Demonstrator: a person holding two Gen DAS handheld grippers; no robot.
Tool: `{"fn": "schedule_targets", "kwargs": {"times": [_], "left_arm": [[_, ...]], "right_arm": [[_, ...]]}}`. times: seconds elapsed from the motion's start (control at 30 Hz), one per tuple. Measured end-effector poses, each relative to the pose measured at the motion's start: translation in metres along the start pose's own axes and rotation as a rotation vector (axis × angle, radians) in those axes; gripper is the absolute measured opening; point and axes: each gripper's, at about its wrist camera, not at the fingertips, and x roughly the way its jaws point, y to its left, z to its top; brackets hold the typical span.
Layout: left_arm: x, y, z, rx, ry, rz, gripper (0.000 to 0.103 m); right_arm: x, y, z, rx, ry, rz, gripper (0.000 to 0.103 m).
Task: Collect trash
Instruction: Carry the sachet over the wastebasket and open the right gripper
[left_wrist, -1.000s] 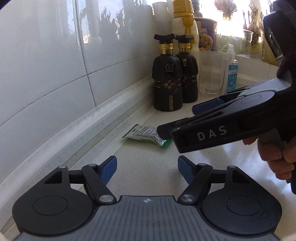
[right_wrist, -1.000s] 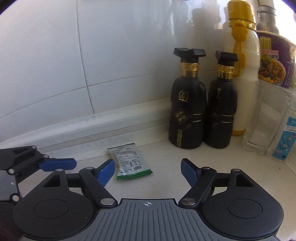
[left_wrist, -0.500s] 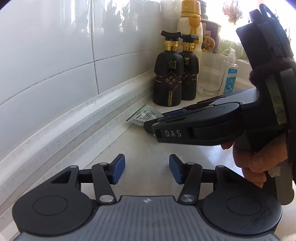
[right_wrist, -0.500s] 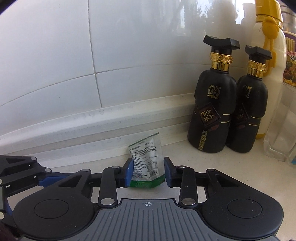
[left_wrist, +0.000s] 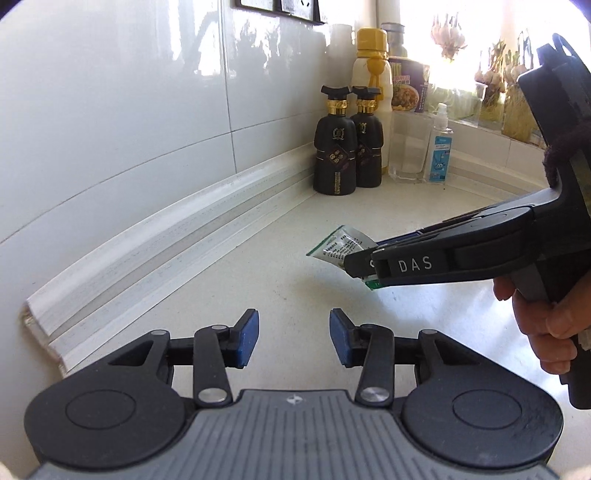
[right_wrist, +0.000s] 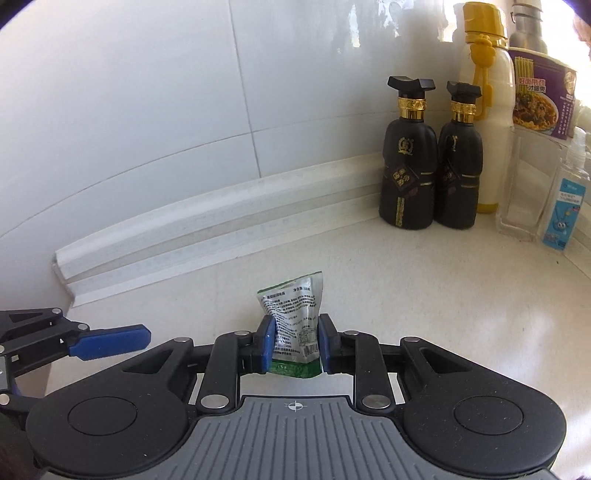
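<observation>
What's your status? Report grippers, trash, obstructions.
Right gripper shut on packet, lifted off counter. Left gripper open, holding nothing. Bottles back by wall, apart from packet.

The counter (left_wrist: 280, 266) is viewed low and close from both wrists, facing the tiled wall (right_wrist: 147, 110). The black bottles (left_wrist: 334, 155) and, seemingly, the same corner are shared.

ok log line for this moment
right claw: shut on packet, lifted off counter | left claw: open, holding nothing | bottles: upright by wall
</observation>
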Motion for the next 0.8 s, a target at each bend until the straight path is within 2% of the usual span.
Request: {"fn": "schedule_targets", "kwargs": {"times": [0.17, 0.37, 0.47, 0.6, 0.8], "left_arm": [[-0.042, -0.006, -0.019, -0.012, -0.003, 0.036, 0.042], [-0.086, -0.002, -0.048, -0.076, 0.016, 0.095, 0.054], [-0.104, 0.002, -0.064, -0.111, 0.027, 0.129, 0.057], [-0.128, 0.010, -0.086, -0.178, 0.033, 0.170, 0.067], [-0.151, 0.018, -0.114, -0.228, 0.058, 0.228, 0.074]], "right_arm": [[-0.033, 0.020, -0.023, 0.028, 0.013, 0.036, 0.024], [-0.069, 0.047, -0.047, 0.046, 0.030, 0.086, 0.024], [-0.081, 0.070, -0.057, 0.029, 0.037, 0.113, 0.024], [-0.092, 0.105, -0.073, 0.004, 0.048, 0.165, 0.024], [-0.091, 0.165, -0.096, -0.070, 0.074, 0.221, 0.024]]}}
